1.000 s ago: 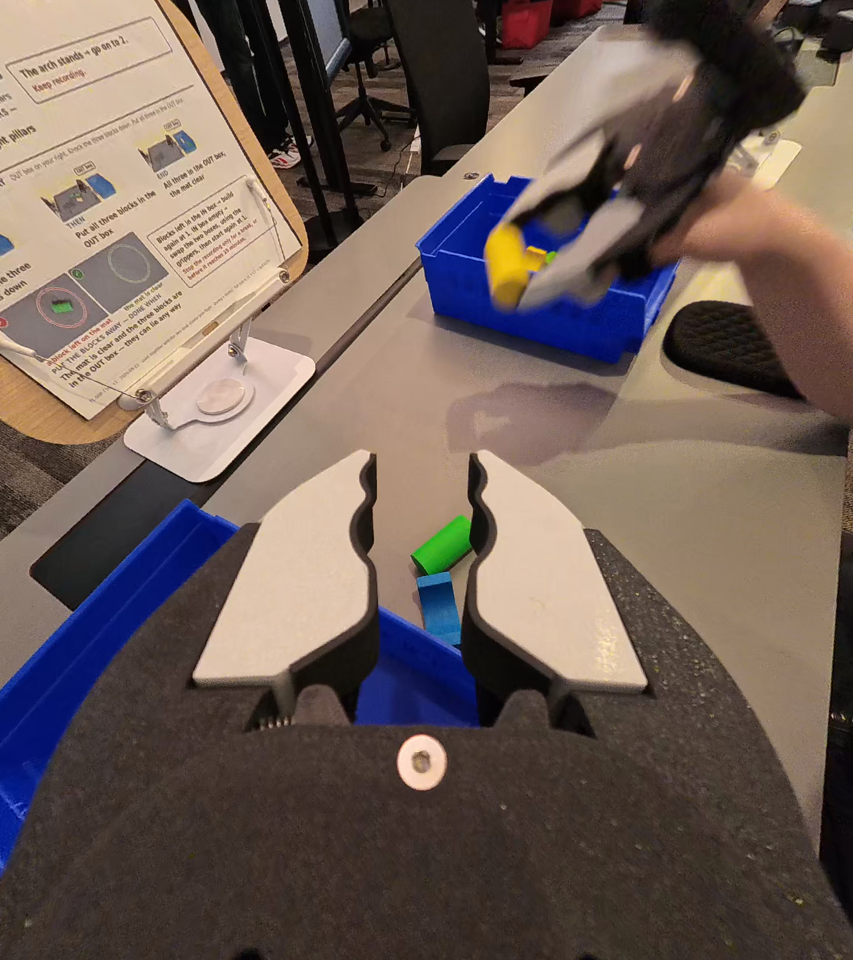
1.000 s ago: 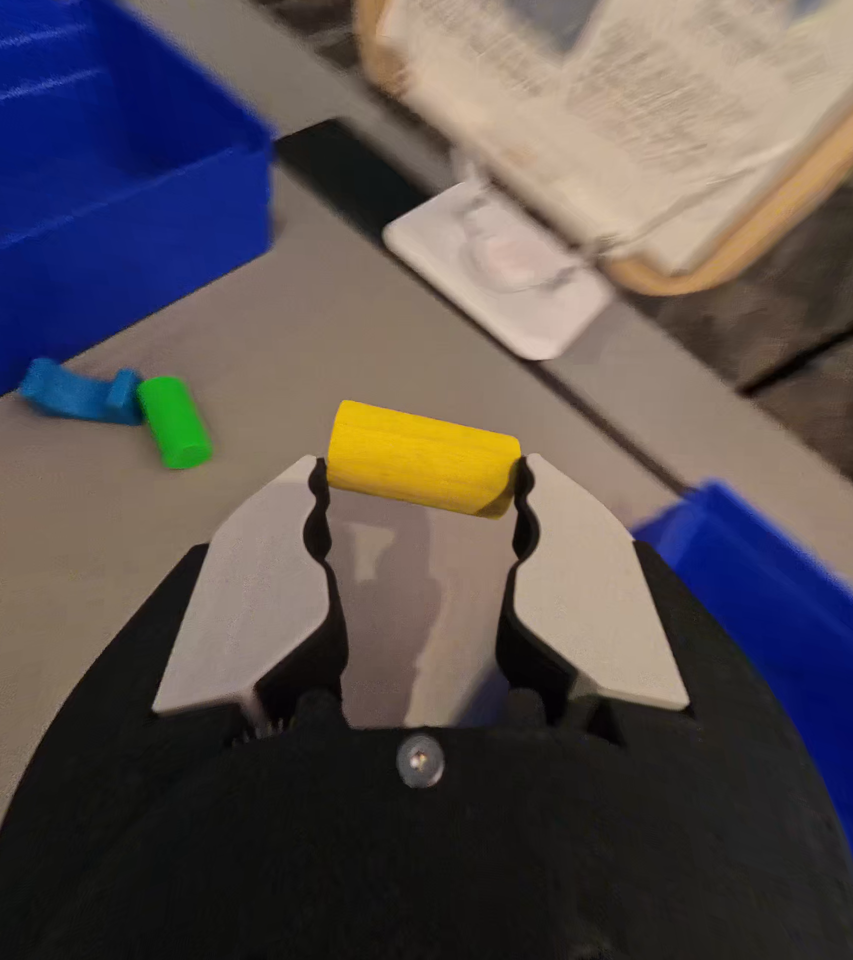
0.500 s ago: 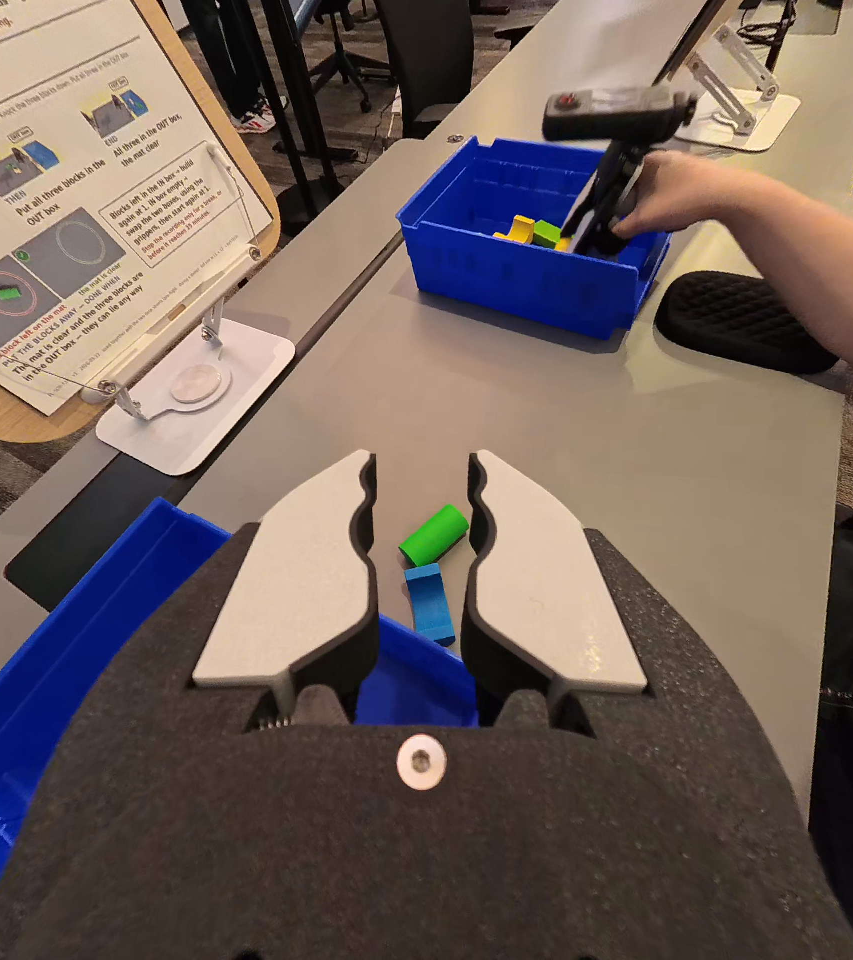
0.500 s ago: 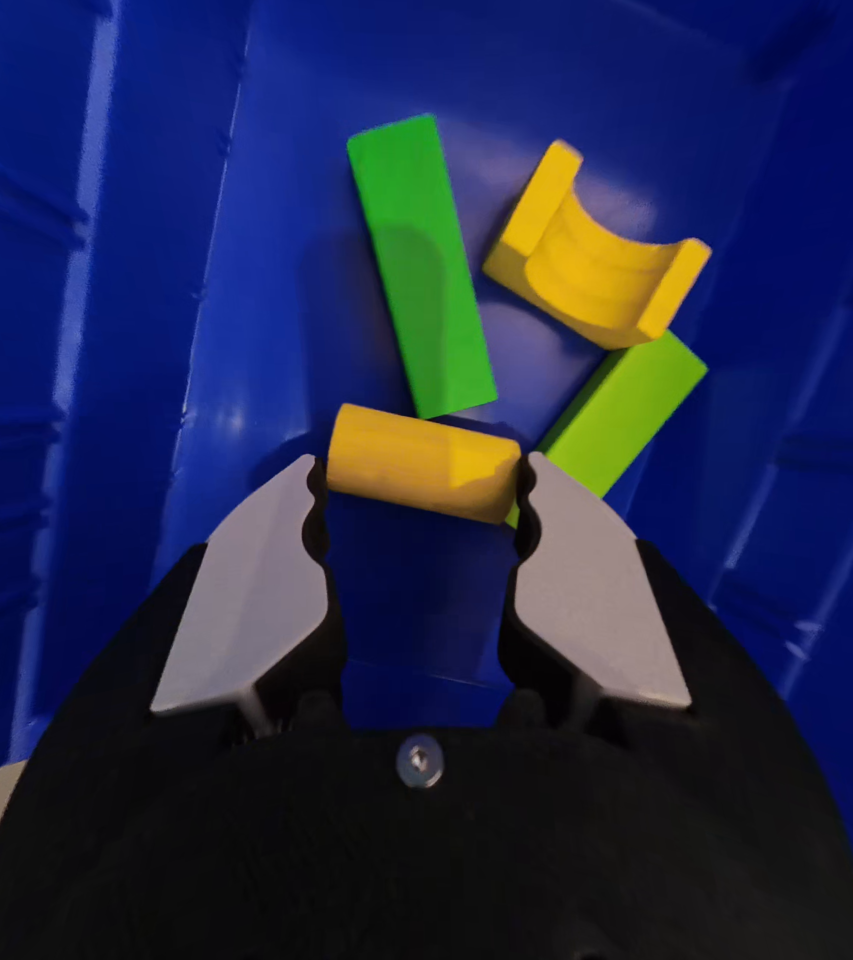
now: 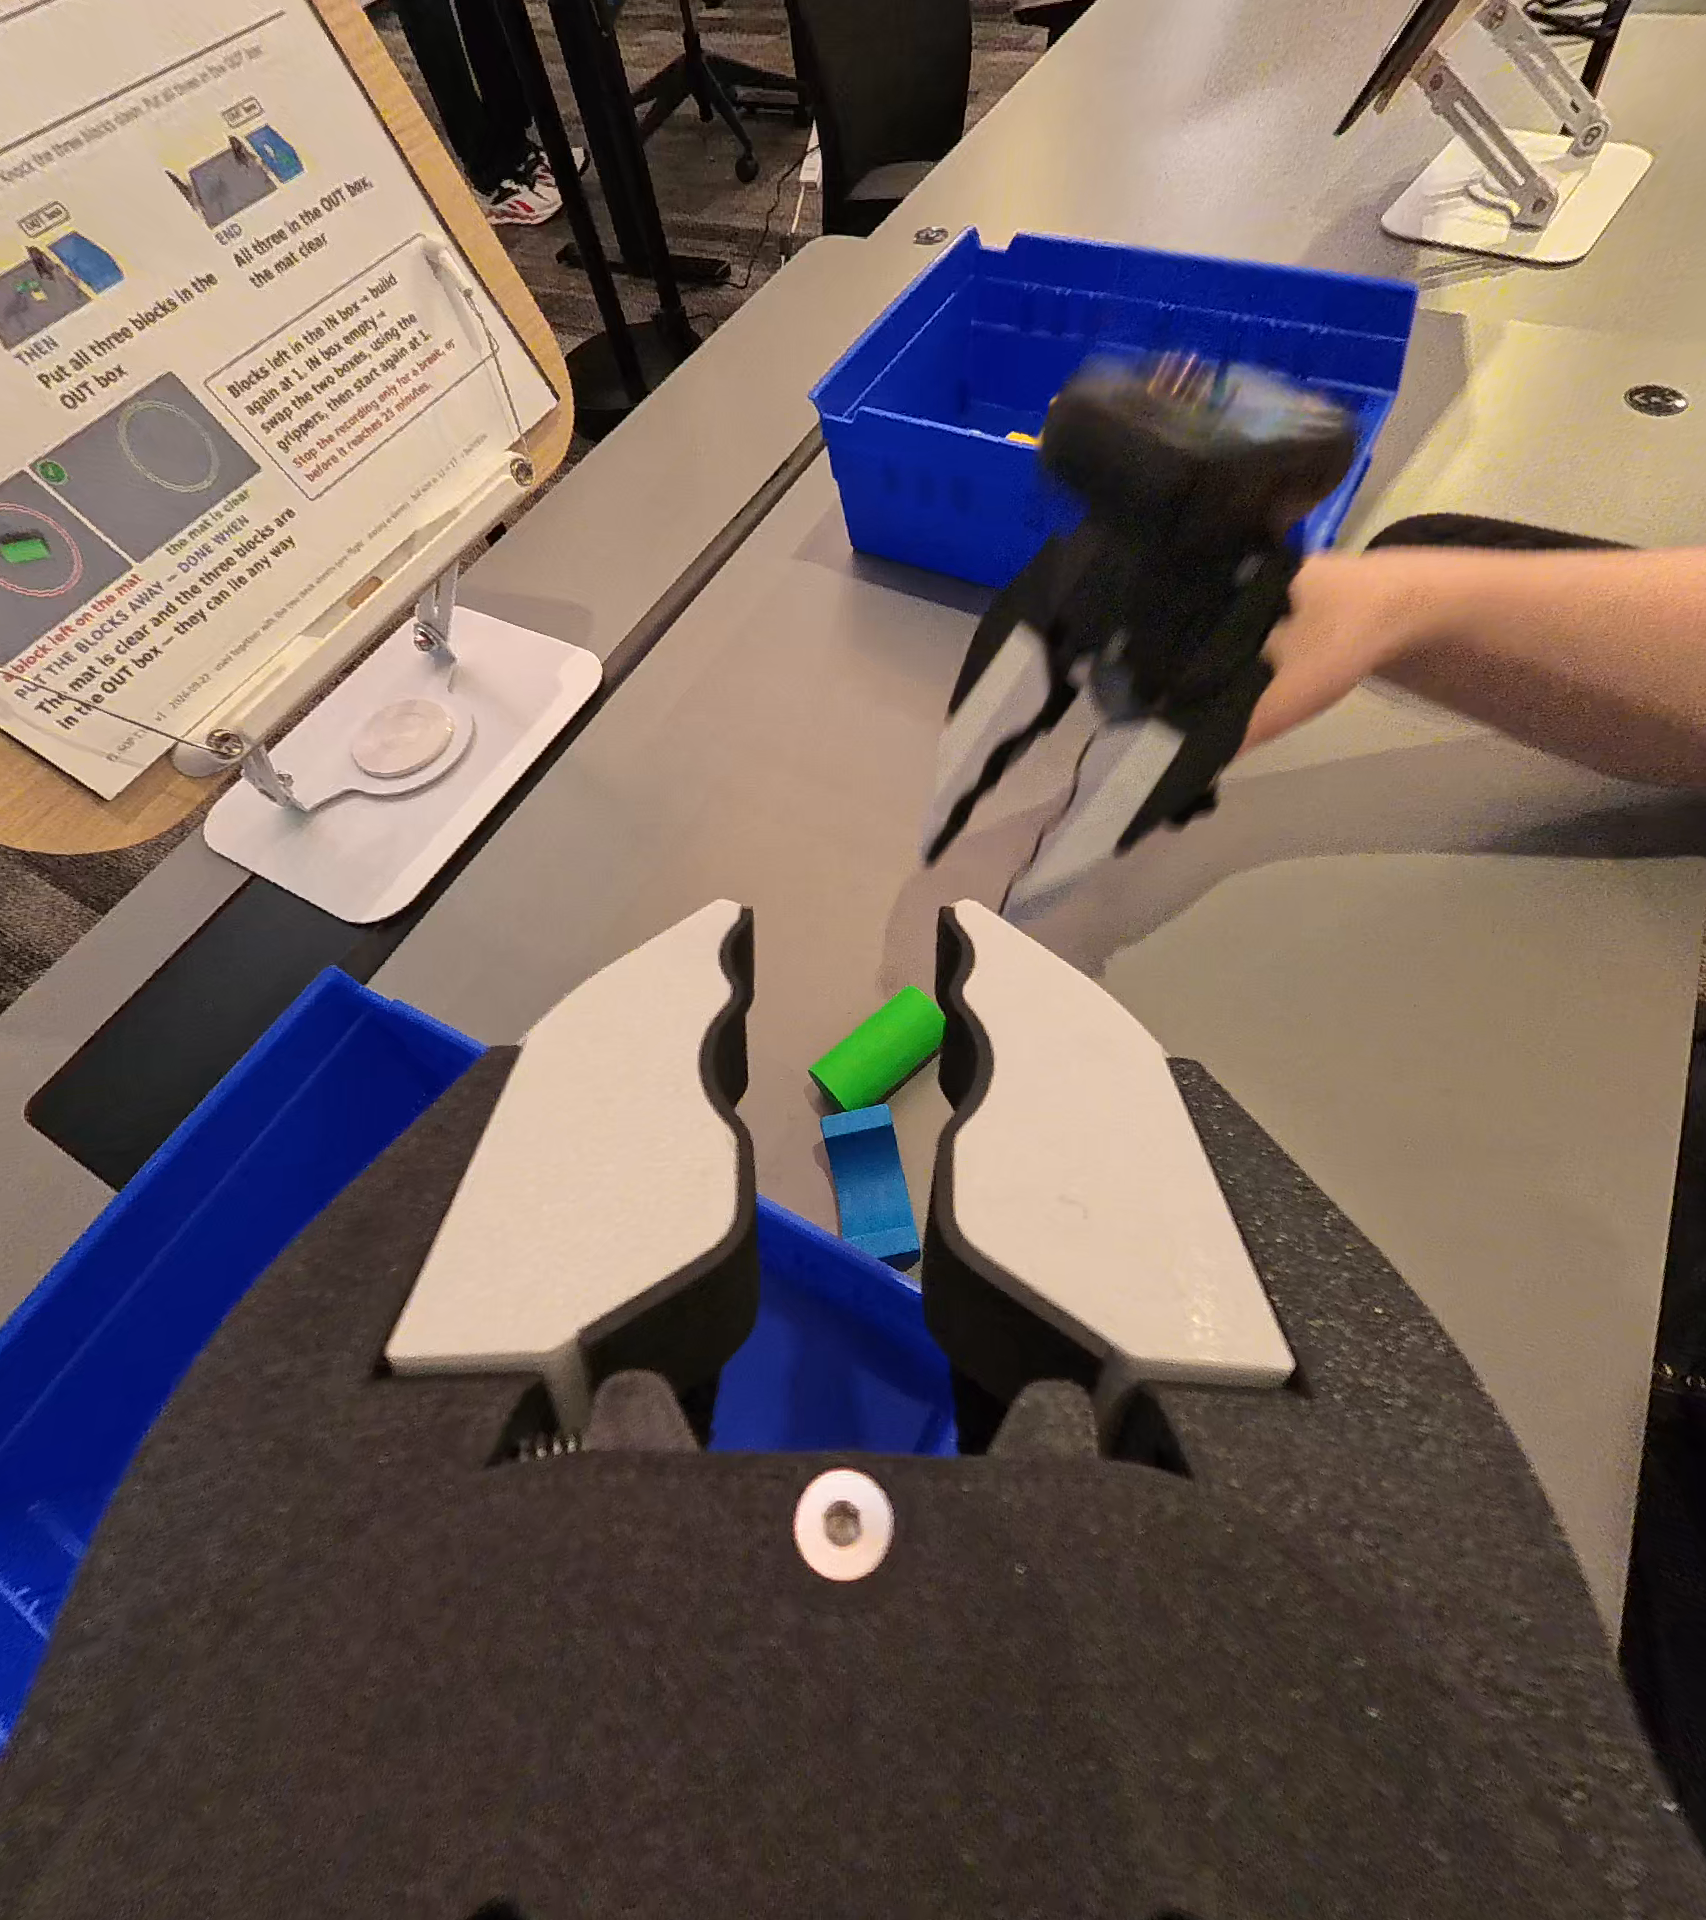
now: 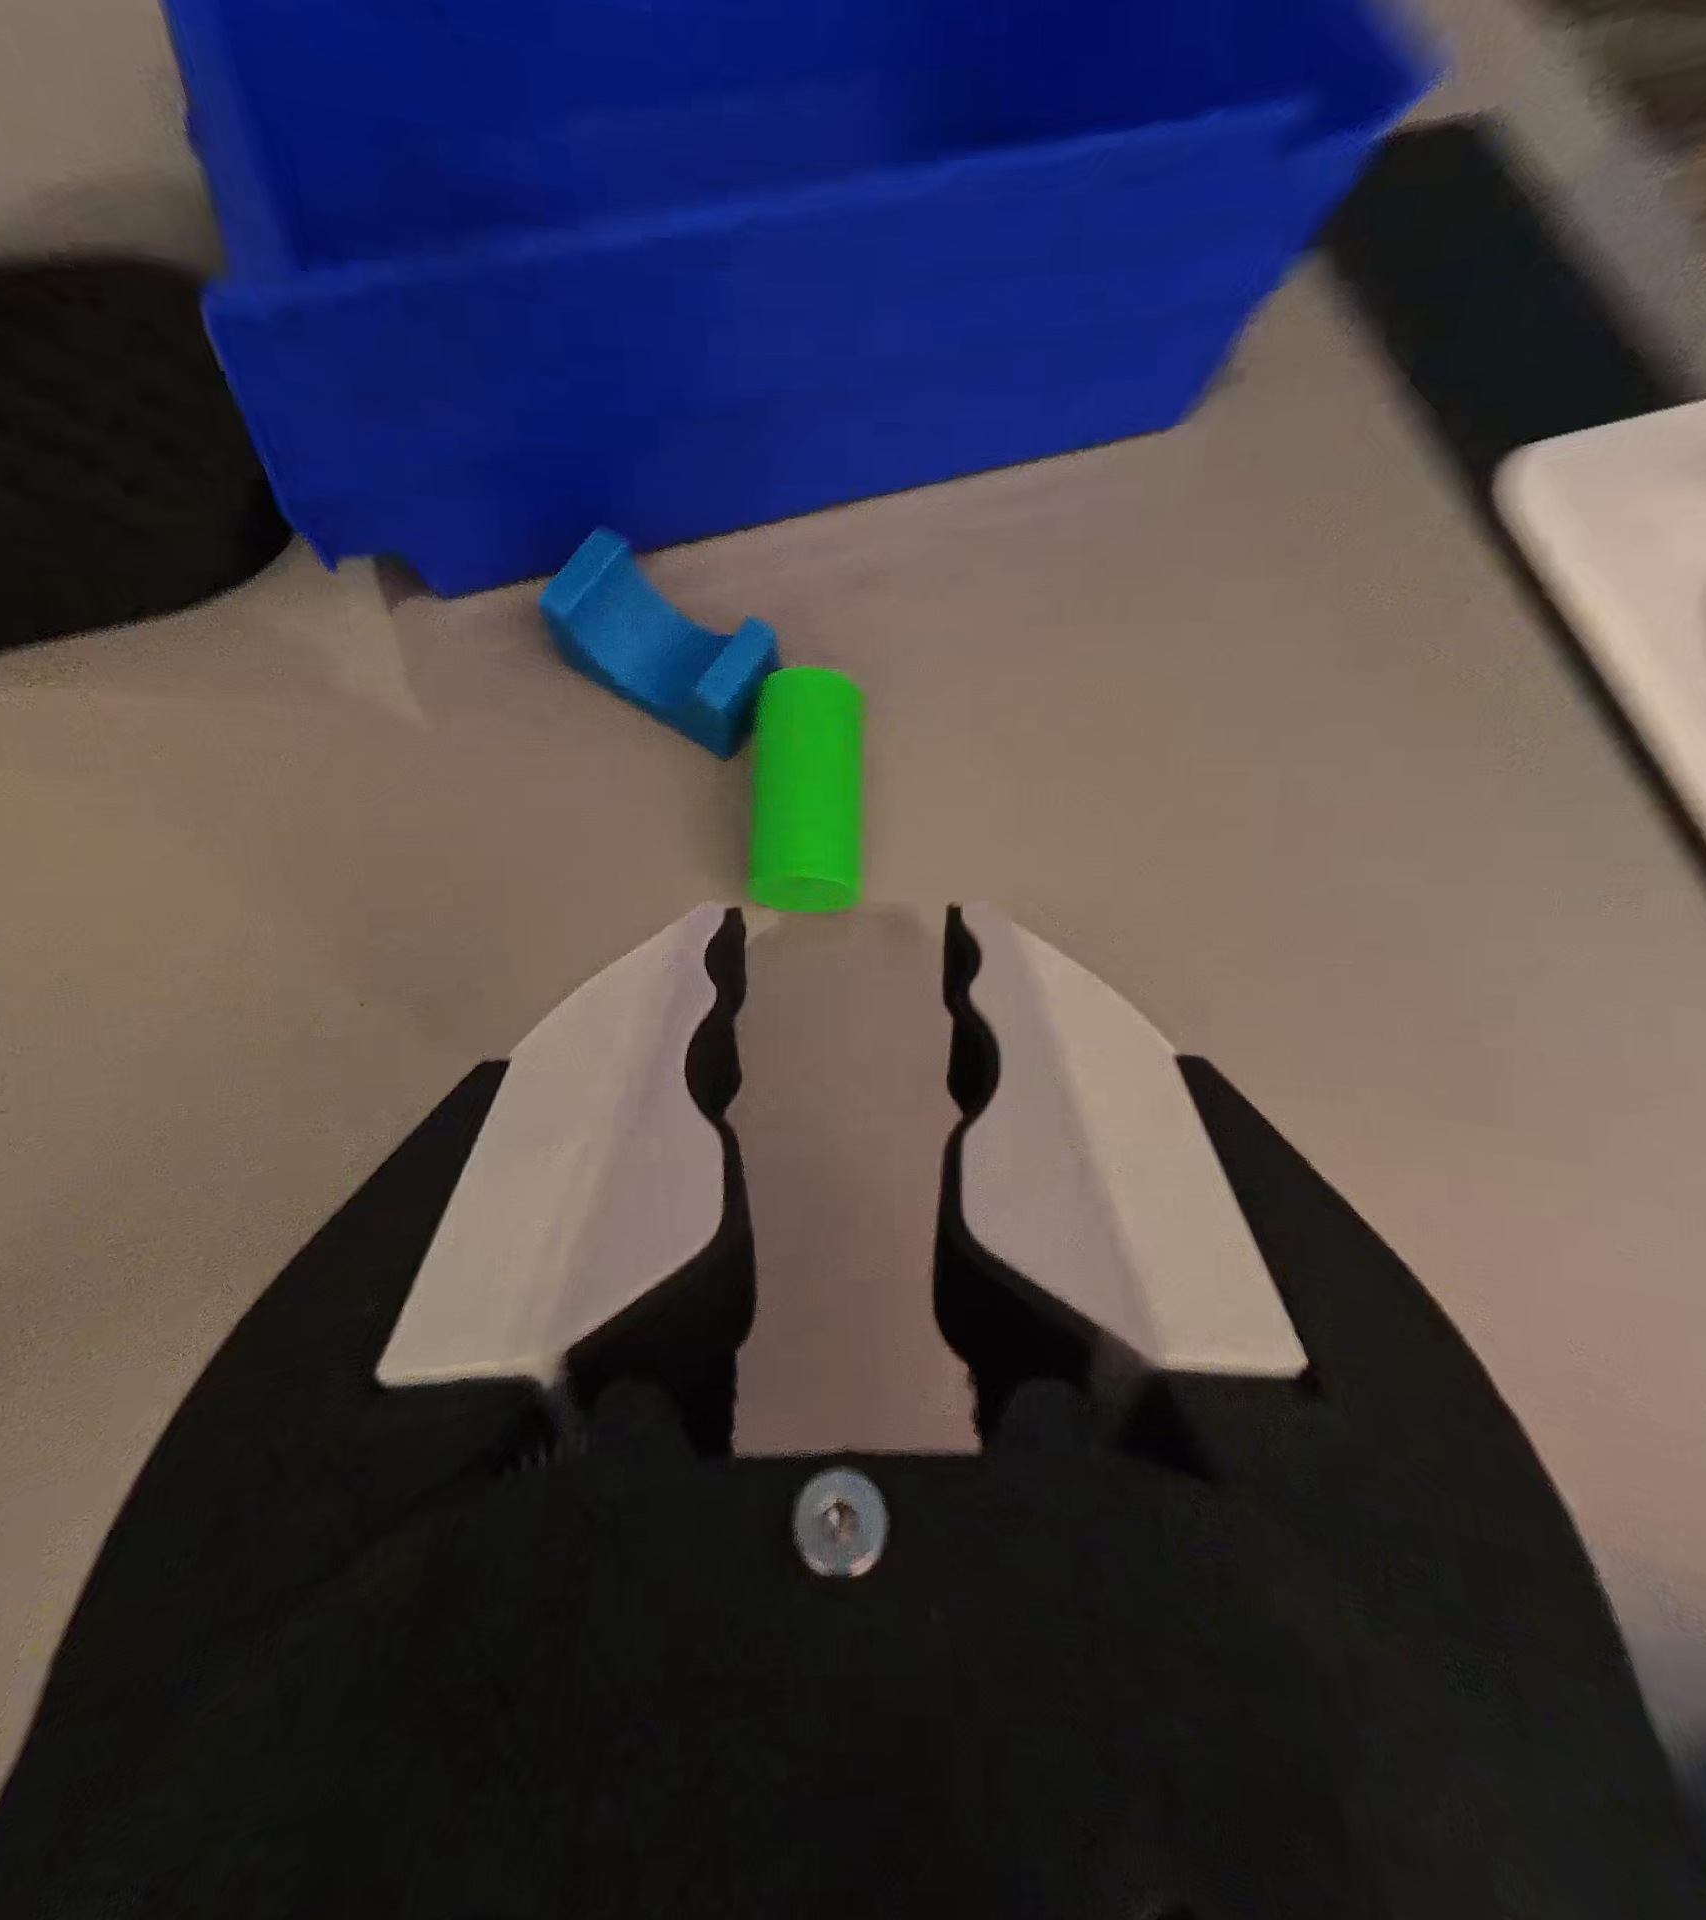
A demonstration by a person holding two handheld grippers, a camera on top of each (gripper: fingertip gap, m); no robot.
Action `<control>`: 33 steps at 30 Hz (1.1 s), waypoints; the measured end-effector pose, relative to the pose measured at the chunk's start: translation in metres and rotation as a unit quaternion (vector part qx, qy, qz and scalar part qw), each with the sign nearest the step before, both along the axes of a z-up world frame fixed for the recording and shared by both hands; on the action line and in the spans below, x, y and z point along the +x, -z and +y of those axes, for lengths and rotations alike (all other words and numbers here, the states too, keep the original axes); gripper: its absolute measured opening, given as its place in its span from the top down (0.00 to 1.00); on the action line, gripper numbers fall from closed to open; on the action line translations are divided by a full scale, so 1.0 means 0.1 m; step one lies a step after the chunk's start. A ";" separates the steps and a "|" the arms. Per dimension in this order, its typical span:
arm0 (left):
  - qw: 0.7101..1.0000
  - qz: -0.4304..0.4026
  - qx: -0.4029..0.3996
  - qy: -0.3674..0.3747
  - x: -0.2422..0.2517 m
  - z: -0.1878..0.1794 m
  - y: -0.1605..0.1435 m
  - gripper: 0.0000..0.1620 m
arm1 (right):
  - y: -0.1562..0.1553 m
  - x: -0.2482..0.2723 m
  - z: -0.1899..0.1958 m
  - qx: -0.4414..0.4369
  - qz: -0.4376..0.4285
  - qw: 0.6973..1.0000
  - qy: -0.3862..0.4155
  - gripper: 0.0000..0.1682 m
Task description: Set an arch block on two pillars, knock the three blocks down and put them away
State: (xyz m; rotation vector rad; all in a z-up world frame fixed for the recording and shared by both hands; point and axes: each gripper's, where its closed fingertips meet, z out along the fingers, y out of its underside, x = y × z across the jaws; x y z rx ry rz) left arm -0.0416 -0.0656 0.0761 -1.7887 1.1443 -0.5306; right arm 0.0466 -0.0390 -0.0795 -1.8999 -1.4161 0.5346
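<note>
The right gripper (image 6: 844,914) has its jaws parted with nothing between them, only bare grey worktop (image 6: 1244,790) showing in the gap. The fingers (image 6: 600,1143) are flat pale-grey plates backed by black wavy-edged pads, set in a matte black foam-like body. Just ahead of the tips lies the green pillar (image 6: 805,788), a smooth cylinder on its side, its long axis running straight away from the jaws with one round end facing them. Touching or nearly touching its far end is the blue arch block (image 6: 657,655), lying on its back with the curved hollow upward and its length slanting toward the near blue bin (image 6: 724,343), a ribbed plastic box just behind it.

The left gripper (image 5: 844,1029) hangs over that near bin, jaws likewise released and empty. Through its gap the pillar lies diagonally, the arch just beneath it. Farther out the right gripper appears motion-blurred above the worktop, held by a hand (image 5: 1348,644). Beyond stands the far blue bin (image 5: 932,499), where a sliver of yellow shows, probably a block. To the left, a wood-backed instruction sheet (image 5: 153,364) on a white stand bears printed text and small pictures.
</note>
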 end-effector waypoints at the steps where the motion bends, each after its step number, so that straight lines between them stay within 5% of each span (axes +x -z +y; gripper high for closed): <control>1: 1.000 0.000 -0.002 0.001 0.00 0.00 0.01 0.79 | 0.19 -0.13 -0.01 -0.016 -0.017 1.000 -0.013 0.77; 7: 1.000 0.025 -0.017 0.002 -0.01 0.01 0.12 0.79 | 0.61 -0.42 0.07 -0.049 -0.060 0.997 -0.015 0.77; 12: 0.999 0.029 -0.015 0.003 -0.02 0.00 0.12 0.79 | 0.57 -0.27 0.10 -0.041 -0.053 0.998 0.009 0.80; 17: 1.000 0.027 -0.014 -0.003 -0.05 0.00 0.10 0.79 | -0.25 0.45 0.15 0.032 0.000 0.995 0.093 0.81; 22: 0.999 0.043 -0.022 -0.006 -0.06 0.00 0.16 0.79 | -0.97 2.01 0.36 0.084 0.024 0.960 0.267 0.81; 26: 0.993 0.095 -0.069 -0.005 -0.04 -0.05 0.41 0.81 | -0.52 3.00 0.37 -0.023 -0.012 0.933 0.358 0.80; 33: 0.940 0.281 -0.188 -0.040 0.02 -0.04 1.25 0.78 | 0.40 3.48 0.25 -0.128 -0.093 0.909 0.386 0.81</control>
